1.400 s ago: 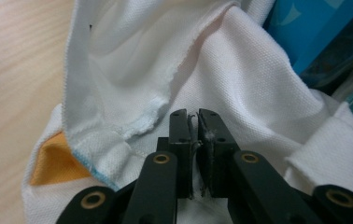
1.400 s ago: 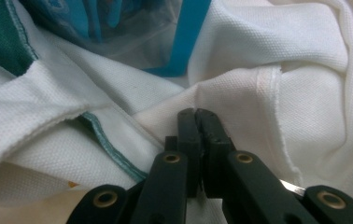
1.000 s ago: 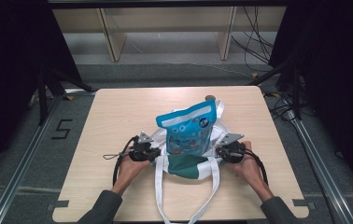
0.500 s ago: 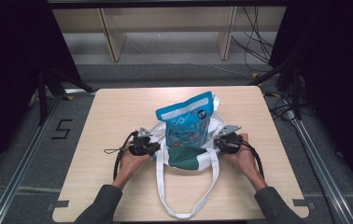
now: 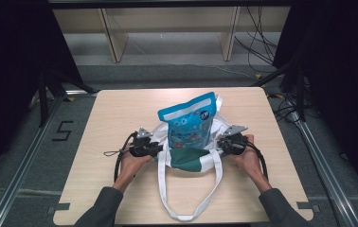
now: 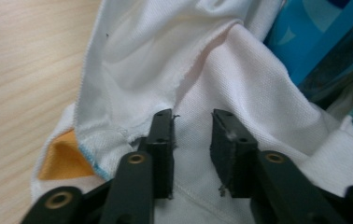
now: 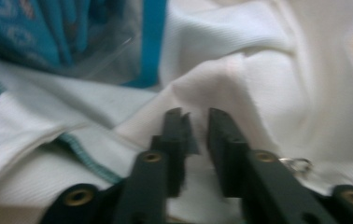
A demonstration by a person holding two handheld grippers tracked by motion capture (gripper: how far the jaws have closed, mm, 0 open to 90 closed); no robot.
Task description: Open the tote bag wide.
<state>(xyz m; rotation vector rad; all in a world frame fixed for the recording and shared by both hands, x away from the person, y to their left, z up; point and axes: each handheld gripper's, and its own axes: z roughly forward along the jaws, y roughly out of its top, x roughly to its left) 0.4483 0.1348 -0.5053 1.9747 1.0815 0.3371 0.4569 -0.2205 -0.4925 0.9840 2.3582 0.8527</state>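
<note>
A white cloth tote bag with a green panel and long white handles (image 5: 186, 158) lies in the middle of the pale wooden table (image 5: 120, 113), its handles looping toward the near edge. A blue printed plastic pouch (image 5: 189, 123) stands upright in the bag's mouth, leaning slightly to the far right. The left gripper (image 5: 157, 149) sits at the bag's left edge and the right gripper (image 5: 219, 144) at its right edge, each held level and pointing inward.

Both pairs of jaws have just been opening. In the left gripper view the black pads stand apart with white fabric (image 6: 240, 88) bunched in front of and between them, no longer pinched; the right gripper view shows the same, a narrow gap with a fold of cloth (image 7: 240, 84) rising just beyond the tips.

The step in hand looks like letting go of the bag's sides once the pouch is seated. To do it well, open both sides evenly so the bag does not tug to one side and tip the pouch, then draw each gripper straight outward, left and right, clear of the loose folds.
</note>
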